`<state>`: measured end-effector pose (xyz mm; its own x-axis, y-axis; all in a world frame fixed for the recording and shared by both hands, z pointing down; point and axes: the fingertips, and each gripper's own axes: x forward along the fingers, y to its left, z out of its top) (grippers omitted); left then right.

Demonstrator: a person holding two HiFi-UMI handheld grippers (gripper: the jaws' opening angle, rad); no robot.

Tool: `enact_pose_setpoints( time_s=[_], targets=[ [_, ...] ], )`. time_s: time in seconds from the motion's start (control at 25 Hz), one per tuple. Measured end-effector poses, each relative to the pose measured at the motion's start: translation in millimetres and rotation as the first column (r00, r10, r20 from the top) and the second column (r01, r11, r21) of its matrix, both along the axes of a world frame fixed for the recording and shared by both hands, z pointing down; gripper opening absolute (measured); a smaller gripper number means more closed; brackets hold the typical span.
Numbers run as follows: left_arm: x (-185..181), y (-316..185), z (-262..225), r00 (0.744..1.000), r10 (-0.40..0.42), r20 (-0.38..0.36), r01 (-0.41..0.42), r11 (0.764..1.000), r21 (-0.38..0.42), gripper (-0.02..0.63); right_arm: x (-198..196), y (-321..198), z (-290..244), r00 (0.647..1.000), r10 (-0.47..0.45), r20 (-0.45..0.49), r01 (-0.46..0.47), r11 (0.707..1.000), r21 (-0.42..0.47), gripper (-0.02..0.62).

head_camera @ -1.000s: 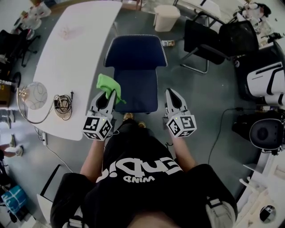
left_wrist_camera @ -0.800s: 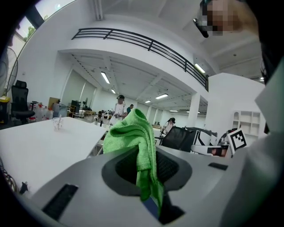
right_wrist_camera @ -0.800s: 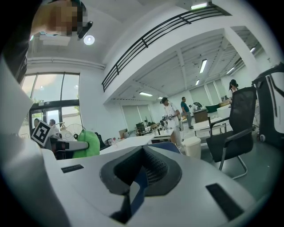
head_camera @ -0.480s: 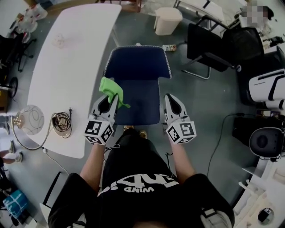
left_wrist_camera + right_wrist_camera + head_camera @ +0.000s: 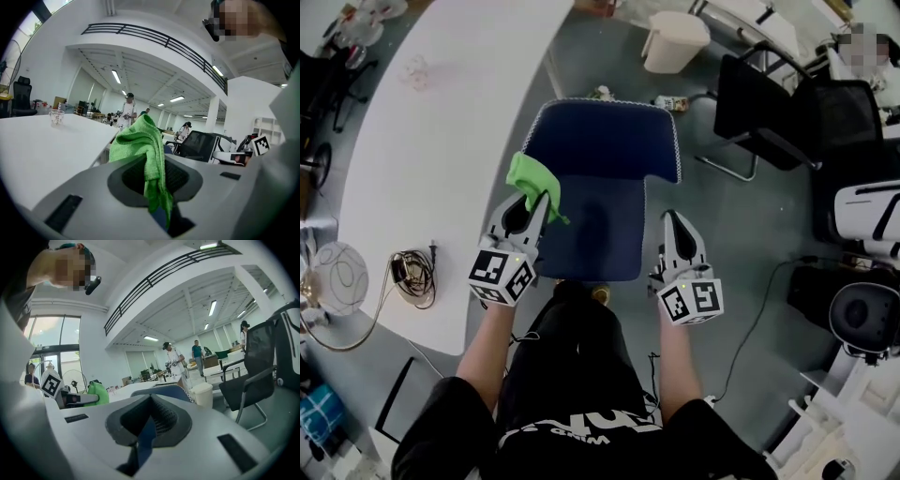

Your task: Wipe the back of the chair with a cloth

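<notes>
A dark blue chair (image 5: pixel 605 150) stands right in front of me in the head view, its narrower part (image 5: pixel 600 234) nearest my legs. My left gripper (image 5: pixel 534 202) hovers at that part's left edge, shut on a bright green cloth (image 5: pixel 531 176) that bunches above its tips. In the left gripper view the cloth (image 5: pixel 143 145) fills the space between the jaws and hangs down over them. My right gripper (image 5: pixel 673 220) floats just off the chair's right edge, jaws together and holding nothing. The right gripper view shows the chair's blue top (image 5: pixel 164 391) beyond the jaws.
A long white table (image 5: pixel 412 169) runs along the left, with a coiled cable (image 5: pixel 408 272) and a glass globe (image 5: pixel 337 277) on it. A beige bin (image 5: pixel 675 42) stands beyond the chair. Black chairs (image 5: pixel 769 103) and white equipment (image 5: pixel 867 211) crowd the right side.
The view has swung forward, so the chair sits lower and larger. My left gripper keeps the cloth at the chair's left edge. The right gripper has dropped slightly, away from the chair.
</notes>
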<state>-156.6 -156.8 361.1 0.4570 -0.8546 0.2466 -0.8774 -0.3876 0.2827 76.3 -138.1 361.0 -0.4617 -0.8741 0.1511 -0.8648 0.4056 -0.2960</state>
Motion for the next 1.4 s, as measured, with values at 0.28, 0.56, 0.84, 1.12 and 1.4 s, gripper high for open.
enact_pose_setpoints(
  time_s=[0.28,0.56,0.84,1.12,1.4],
  targets=[
    [-11.2,-38.5,43.4,0.999,-0.023,0.029,0.023,1.0,0.013,0.066,-10.1,-12.0,34.2,1.0,-0.005,0.005,0.005,1.0,-0.019,-0.003],
    [-23.1,-65.3,81.0,0.996,-0.048,0.072,0.046,0.999,0.021,0.066,-6.4,-19.5,60.0,1.0,-0.009,-0.001,0.009,0.999,-0.038,-0.003],
    [-31.1,-92.8,100.8,0.99,-0.042,0.131,0.039,0.999,0.023,0.066,-11.1,-16.2,75.1,1.0,-0.005,0.022,0.006,0.998,-0.059,-0.003],
    [-3.8,-122.2,111.1,0.991,0.007,0.131,-0.011,0.999,0.032,0.066,-4.4,-10.0,81.1,0.999,0.015,0.029,-0.013,0.997,-0.079,-0.003],
    [61.7,-137.2,117.4,0.981,0.143,0.13,-0.151,0.987,0.053,0.066,6.7,-3.0,85.9,0.998,0.055,0.031,-0.052,0.995,-0.084,-0.003]
  ],
)
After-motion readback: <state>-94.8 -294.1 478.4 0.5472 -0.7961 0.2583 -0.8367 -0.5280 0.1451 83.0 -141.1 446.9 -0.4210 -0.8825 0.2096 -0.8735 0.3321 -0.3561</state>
